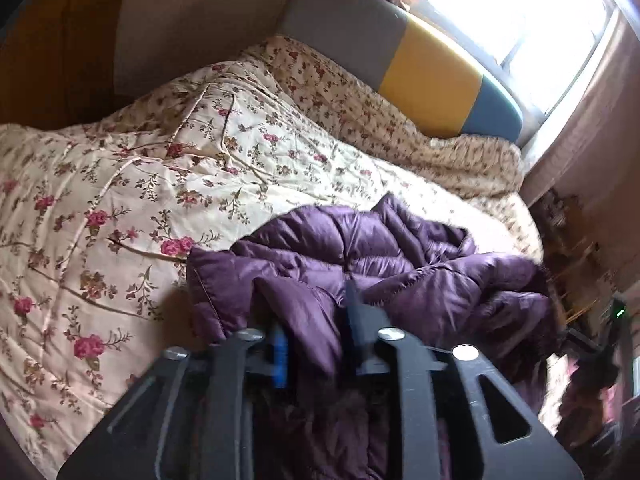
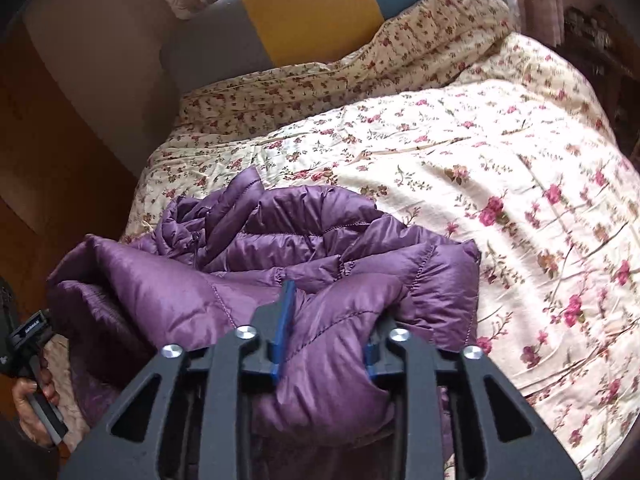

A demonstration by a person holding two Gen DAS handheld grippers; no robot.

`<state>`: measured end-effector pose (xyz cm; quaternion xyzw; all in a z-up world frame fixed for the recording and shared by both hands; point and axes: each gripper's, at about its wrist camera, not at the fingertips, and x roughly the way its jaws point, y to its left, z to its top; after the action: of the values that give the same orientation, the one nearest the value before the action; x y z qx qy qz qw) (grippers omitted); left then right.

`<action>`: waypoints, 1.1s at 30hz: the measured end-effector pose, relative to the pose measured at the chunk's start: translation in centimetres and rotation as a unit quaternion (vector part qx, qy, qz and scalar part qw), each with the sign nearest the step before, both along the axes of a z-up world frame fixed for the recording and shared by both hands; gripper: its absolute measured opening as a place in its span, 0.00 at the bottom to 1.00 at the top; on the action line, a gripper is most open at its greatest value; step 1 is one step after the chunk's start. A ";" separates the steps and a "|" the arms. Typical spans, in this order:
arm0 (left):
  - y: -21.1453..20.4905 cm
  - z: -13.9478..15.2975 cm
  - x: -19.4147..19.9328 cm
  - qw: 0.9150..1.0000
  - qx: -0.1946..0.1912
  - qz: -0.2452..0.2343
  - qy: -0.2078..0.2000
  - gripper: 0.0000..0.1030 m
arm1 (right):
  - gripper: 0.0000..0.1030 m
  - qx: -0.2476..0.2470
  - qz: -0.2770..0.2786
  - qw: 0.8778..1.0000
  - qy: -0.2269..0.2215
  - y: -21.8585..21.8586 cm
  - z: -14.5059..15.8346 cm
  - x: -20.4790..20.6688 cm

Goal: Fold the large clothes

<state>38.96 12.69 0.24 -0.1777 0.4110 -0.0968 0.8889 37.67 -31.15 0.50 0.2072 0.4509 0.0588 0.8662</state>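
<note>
A purple quilted down jacket [image 1: 360, 256] lies crumpled on the floral bedspread [image 1: 120, 184]. My left gripper [image 1: 316, 332] is shut on a thick fold of the jacket at its near edge. In the right wrist view the jacket [image 2: 280, 248] lies bunched on the left part of the bed. My right gripper [image 2: 328, 332] is shut on a puffy fold of it, fabric bulging between the blue pads. The other gripper and the hand on it show at the lower left of the right wrist view [image 2: 28, 360].
The bedspread [image 2: 500, 200] covers the whole bed. A grey, yellow and blue headboard [image 1: 420, 68] stands behind floral pillows [image 1: 380, 120]. A bright window [image 1: 520, 12] is beyond. A wooden wall [image 2: 48, 160] is beside the bed, and cluttered furniture [image 1: 568, 240] at the other side.
</note>
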 end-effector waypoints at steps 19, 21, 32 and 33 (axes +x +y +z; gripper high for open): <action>2.9 -5.8 -9.1 0.991 -0.131 -0.009 0.040 0.74 | 0.93 0.008 -0.027 1.000 -0.012 -2.3 -0.3 -9.5; 2.2 -6.1 -9.5 0.989 -0.138 -0.016 0.044 0.74 | 0.92 0.010 -0.024 1.000 0.011 -2.1 -2.2 -10.7; 0.8 -5.3 -13.4 0.986 -0.147 -0.067 0.038 0.46 | 0.11 0.027 0.026 0.999 0.017 0.1 -2.0 -14.4; 0.7 -5.2 -14.5 0.986 -0.146 -0.071 0.037 0.46 | 0.11 0.024 0.031 0.999 0.017 0.1 -1.7 -14.9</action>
<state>24.44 13.44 -4.93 -0.2794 0.4368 -0.2123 0.8283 22.81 -31.03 -1.23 0.2145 0.4706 0.0931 0.8508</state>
